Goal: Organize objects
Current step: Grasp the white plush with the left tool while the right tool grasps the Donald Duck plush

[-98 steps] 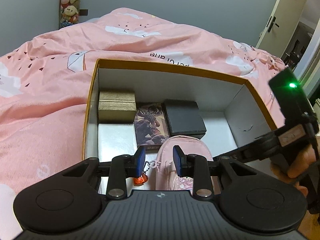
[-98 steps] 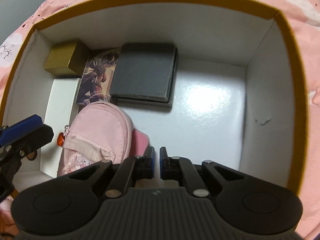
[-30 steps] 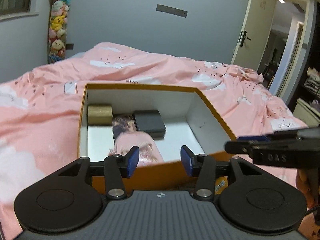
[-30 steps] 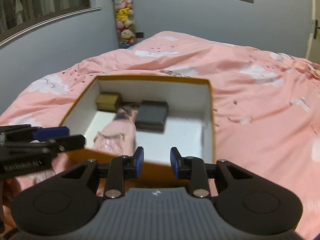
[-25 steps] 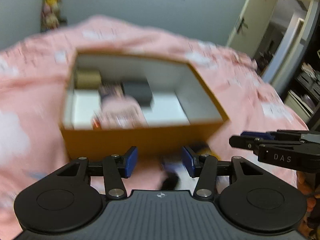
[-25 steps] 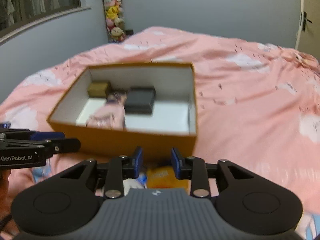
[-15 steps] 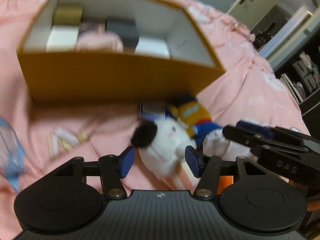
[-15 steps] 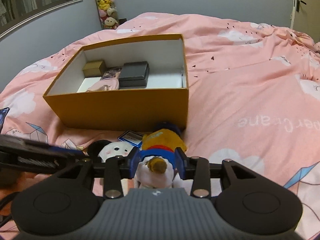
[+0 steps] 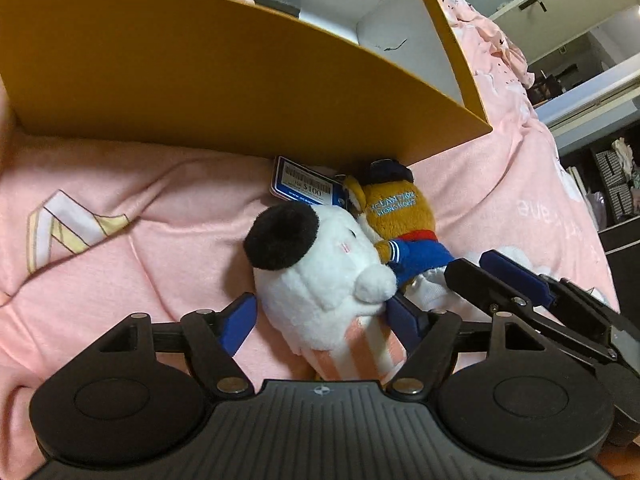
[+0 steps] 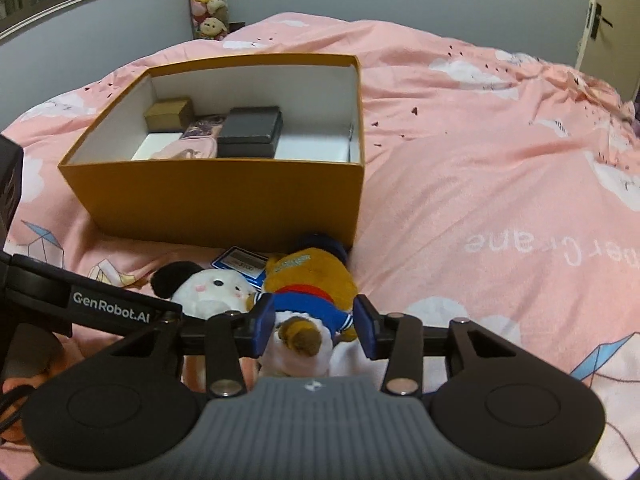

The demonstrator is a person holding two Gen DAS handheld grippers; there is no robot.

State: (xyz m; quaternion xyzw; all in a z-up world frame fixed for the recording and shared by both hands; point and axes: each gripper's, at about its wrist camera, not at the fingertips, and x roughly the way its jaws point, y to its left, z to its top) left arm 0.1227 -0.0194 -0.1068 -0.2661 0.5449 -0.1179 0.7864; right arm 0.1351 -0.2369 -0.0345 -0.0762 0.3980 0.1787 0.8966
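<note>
Bed: pink quilt cover printed with white clouds and paper cranes; everything rests on it.
Storage box: open orange cardboard box with white inside, standing just behind the two plush toys.
Box contents, left to right: small gold box in the far left corner, flat white box in front of it, pink fabric pouch, printed picture card, black rectangular case; bare white floor to the right.
Left tool: jaws opening, standing wide on either side of the white plush; whether its blue pads touch the fur cannot be told.
White plush: round white soft toy with a black ear and pink-striped body, lying on the quilt in front of the box, touching the brown plush on its right.
Price tag: blue-and-white card with a barcode, lying between the box wall and the plush heads.
Brown plush: brown soft toy in a blue top with a dark cap, head toward the box (lettering on its back, too small to read surely).
Right tool: jaws part open, straddling the brown plush's lower body; gaps show beside both pads.
</note>
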